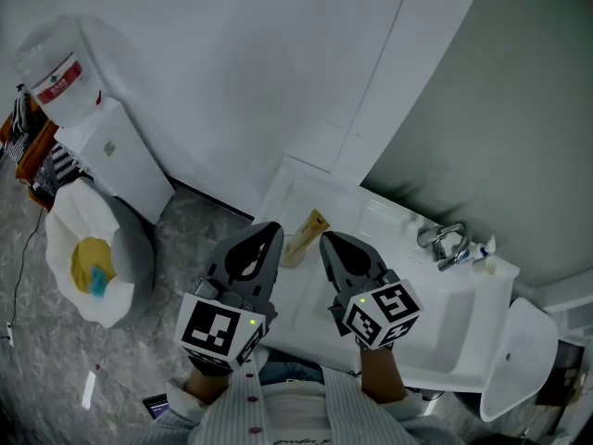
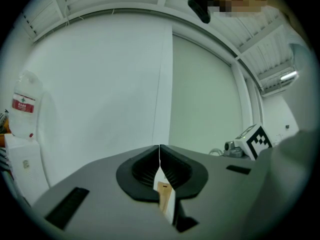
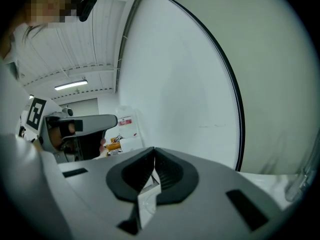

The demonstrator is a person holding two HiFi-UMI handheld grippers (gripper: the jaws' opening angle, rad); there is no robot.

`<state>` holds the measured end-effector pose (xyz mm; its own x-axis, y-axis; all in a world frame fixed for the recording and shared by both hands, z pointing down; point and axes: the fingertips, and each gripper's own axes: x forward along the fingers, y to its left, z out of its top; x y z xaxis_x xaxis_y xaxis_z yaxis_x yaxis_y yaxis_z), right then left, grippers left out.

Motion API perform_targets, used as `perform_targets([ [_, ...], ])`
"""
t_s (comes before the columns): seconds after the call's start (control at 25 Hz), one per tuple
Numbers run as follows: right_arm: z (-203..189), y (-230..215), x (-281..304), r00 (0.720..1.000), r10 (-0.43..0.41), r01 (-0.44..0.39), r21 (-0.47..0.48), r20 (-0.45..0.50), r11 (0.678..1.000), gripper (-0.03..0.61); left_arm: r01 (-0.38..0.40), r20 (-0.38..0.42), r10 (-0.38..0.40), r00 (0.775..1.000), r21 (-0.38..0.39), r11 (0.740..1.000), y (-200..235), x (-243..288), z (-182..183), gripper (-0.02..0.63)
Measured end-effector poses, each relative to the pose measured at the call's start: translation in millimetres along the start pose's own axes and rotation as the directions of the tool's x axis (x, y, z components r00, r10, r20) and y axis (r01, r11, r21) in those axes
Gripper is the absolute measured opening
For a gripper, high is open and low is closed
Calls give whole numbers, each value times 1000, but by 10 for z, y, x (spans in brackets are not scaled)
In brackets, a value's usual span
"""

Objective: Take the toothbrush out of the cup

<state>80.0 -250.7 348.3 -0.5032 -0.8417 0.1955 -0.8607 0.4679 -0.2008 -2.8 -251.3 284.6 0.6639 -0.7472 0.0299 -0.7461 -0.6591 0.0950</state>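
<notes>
A beige cup (image 1: 294,249) stands on the left ledge of the white sink (image 1: 445,327), and a tan toothbrush (image 1: 314,222) leans out of it. My left gripper (image 1: 273,227) is just left of the cup, shut and empty. Just to the cup's right my right gripper (image 1: 325,238) is also shut and holds nothing. In the left gripper view the jaws (image 2: 159,150) meet in a thin line, and the tan toothbrush (image 2: 163,188) shows below them. The right gripper view shows its jaws (image 3: 154,153) pressed together over white sink surface.
A chrome faucet (image 1: 444,242) with small items (image 1: 483,248) beside it sits at the sink's back right. A water dispenser (image 1: 111,156) with a bottle (image 1: 56,74) and a white-bagged bin (image 1: 93,260) stand on the floor at left. A white fixture (image 1: 522,360) adjoins the sink at right.
</notes>
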Motion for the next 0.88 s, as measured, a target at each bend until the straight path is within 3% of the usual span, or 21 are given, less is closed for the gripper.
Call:
perform_targets([
  [0.88,-134,-143,160,999,-21,22,36,-41,999,35,6,-36,-7,999,-31,1000,147,178,-182,18],
])
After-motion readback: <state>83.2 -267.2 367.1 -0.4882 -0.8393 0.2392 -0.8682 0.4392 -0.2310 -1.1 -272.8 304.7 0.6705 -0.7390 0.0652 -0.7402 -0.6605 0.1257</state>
